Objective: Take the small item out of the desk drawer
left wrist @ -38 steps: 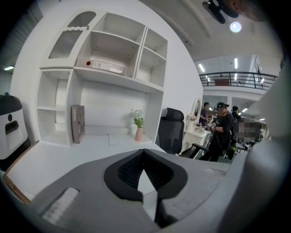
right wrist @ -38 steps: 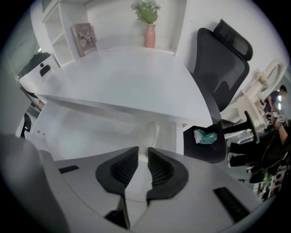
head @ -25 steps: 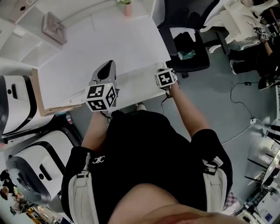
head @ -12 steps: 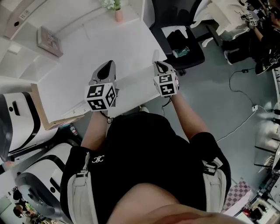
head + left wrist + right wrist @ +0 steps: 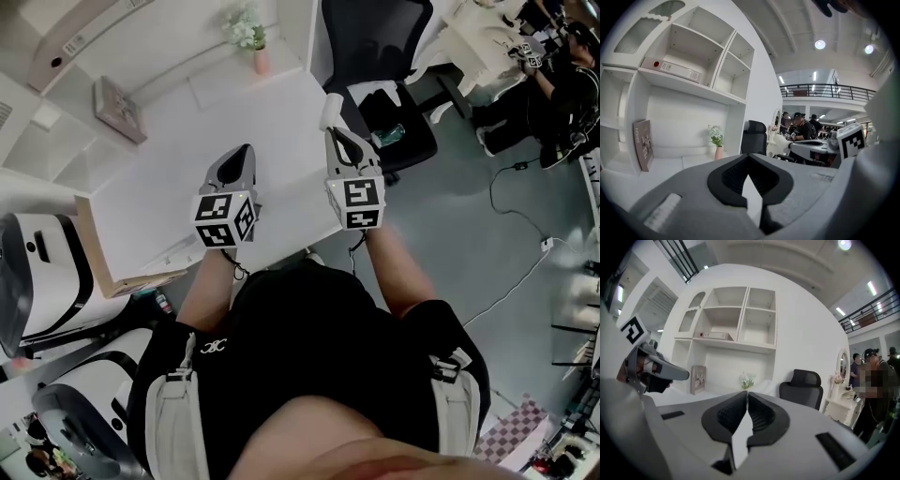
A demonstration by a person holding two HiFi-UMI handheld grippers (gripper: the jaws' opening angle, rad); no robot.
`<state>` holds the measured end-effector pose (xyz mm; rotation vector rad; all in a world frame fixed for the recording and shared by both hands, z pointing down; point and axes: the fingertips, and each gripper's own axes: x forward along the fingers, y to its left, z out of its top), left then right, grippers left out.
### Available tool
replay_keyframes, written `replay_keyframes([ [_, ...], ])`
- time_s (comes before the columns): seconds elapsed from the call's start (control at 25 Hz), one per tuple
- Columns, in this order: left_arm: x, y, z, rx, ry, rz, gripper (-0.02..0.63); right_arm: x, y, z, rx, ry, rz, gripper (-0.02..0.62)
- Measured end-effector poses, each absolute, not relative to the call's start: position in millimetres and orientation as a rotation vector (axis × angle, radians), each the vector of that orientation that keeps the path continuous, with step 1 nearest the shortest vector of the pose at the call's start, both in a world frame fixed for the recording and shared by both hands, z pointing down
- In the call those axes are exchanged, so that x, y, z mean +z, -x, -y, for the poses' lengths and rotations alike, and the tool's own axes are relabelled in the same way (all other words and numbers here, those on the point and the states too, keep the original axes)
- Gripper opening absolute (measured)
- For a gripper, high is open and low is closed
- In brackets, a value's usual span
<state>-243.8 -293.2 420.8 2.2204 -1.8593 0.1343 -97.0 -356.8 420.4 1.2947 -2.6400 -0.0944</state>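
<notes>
Small item: it shows in none of my 3 views, and neither does the drawer. I judge both sit under the near edge of the surface, below the grippers.
Handling: from the task wording I expect something light that could slip or flick out of ribbed pads. I would pinch it gently across its middle with the pad tips.
Right gripper: the jaws have just been closing and the tips now meet. A white sliver shows below them, perhaps only the surface seen through the gap, so I cannot confirm a hold.
Left gripper: tips together over the surface, with nothing I can see between them.
Shelf unit: 1 flat white box lies in an upper compartment.
On the surface: 1 leaning book and 1 vase of flowers by the back wall.
</notes>
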Motion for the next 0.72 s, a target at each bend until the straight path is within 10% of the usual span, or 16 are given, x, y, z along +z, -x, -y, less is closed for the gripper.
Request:
replay_keyframes([
  [0.72,401.6,233.5,302.8,0.109,-2.291,1.839,0.014,388.5,83.8,360.9,-0.008,-1.394,2.762,0.012],
])
